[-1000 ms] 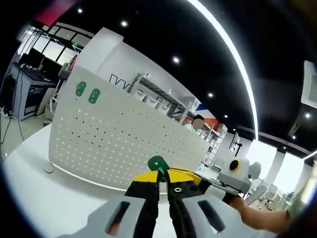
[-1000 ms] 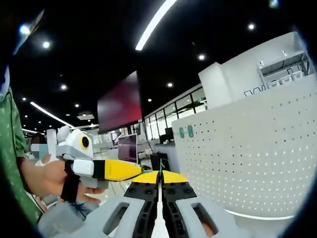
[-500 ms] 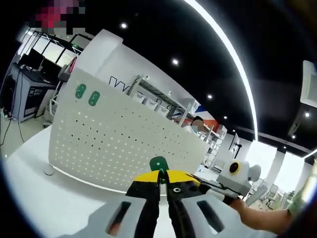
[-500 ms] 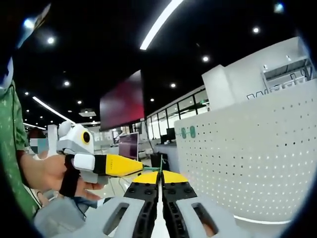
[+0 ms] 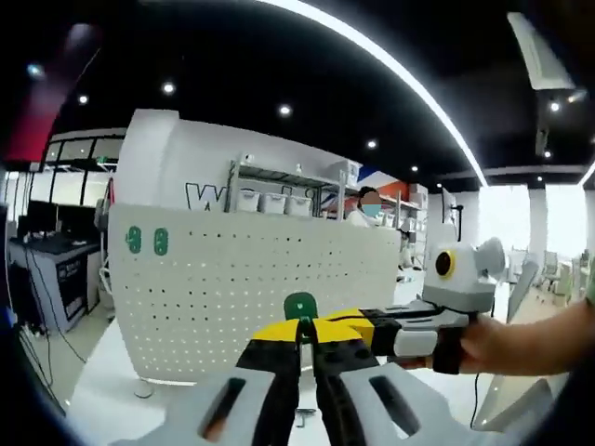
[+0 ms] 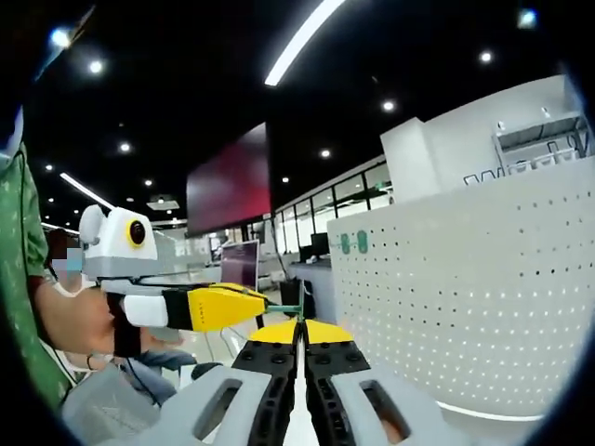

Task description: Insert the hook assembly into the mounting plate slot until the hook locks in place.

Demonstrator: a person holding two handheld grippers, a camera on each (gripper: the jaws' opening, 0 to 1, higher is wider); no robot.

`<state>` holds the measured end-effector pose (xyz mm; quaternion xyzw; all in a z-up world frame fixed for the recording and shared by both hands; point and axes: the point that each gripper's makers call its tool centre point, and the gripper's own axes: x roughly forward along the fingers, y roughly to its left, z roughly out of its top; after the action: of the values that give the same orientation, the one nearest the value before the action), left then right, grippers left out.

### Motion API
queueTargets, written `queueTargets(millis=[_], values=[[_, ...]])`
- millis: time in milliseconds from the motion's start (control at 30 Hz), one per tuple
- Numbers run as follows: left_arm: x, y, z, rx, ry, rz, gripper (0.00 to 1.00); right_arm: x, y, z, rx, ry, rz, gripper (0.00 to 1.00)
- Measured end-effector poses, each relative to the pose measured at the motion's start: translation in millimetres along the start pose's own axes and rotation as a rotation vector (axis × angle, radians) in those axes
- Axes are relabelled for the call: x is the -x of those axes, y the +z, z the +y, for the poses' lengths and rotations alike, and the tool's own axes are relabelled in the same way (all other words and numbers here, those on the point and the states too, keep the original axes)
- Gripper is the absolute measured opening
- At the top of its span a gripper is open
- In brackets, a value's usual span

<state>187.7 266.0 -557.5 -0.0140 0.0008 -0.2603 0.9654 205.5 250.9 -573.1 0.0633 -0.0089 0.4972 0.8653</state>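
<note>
A small green hook (image 5: 299, 305) sticks up from the yellow tips of my left gripper (image 5: 303, 327), which is shut on it. My right gripper (image 5: 364, 322) comes in from the right, held by a hand, with its tips against the same piece. In the right gripper view the hook (image 6: 298, 312) appears as a thin green sliver pinched in my shut right gripper (image 6: 299, 327). There the left gripper (image 6: 268, 307) meets it from the left. The white perforated mounting plate (image 5: 251, 283) stands upright beyond the tips, apart from them, and fills the right side as the plate (image 6: 465, 297).
Two green hooks (image 5: 147, 242) sit in the plate's top left corner, seen as hooks (image 6: 351, 243) in the right gripper view. The plate stands on a white table (image 5: 112, 390). A person's hand (image 5: 521, 344) and a green sleeve (image 6: 23, 279) are near.
The left gripper view has swung level, so the plate now looks upright. In the right gripper view the left gripper has risen a little. Both grippers stay shut and together at the hook.
</note>
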Motion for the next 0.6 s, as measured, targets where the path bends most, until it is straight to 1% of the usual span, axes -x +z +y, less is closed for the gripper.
queueTargets(millis=[67, 100, 167, 267, 500, 600], values=[[0.4, 0.8, -2.9, -0.102, 0.006, 0.007, 0.04, -0.2, -0.4, 0.4, 0.006, -0.003, 0.003, 0.0], [0.4, 1.0, -4.1, -0.119, 0.006, 0.008, 0.04, -0.2, -1.1, 0.6, 0.004, -0.002, 0.006, 0.0], [0.6, 0.6, -4.3, -0.108, 0.006, 0.007, 0.04, 0.0, -1.3, 0.6, -0.001, -0.003, 0.006, 0.0], [0.6, -0.5, -0.5, -0.057, 0.003, 0.009, 0.04, 0.7, -1.3, -0.1, -0.014, -0.004, 0.008, 0.0], [0.1, 1.5, -0.8, -0.062, 0.014, 0.01, 0.04, 1.6, 0.1, 0.1, -0.02, -0.008, 0.006, 0.0], [-1.3, 1.5, 0.0, -0.066, 0.023, 0.012, 0.04, 0.0, 1.3, 5.2, -0.021, 0.003, 0.001, 0.0]])
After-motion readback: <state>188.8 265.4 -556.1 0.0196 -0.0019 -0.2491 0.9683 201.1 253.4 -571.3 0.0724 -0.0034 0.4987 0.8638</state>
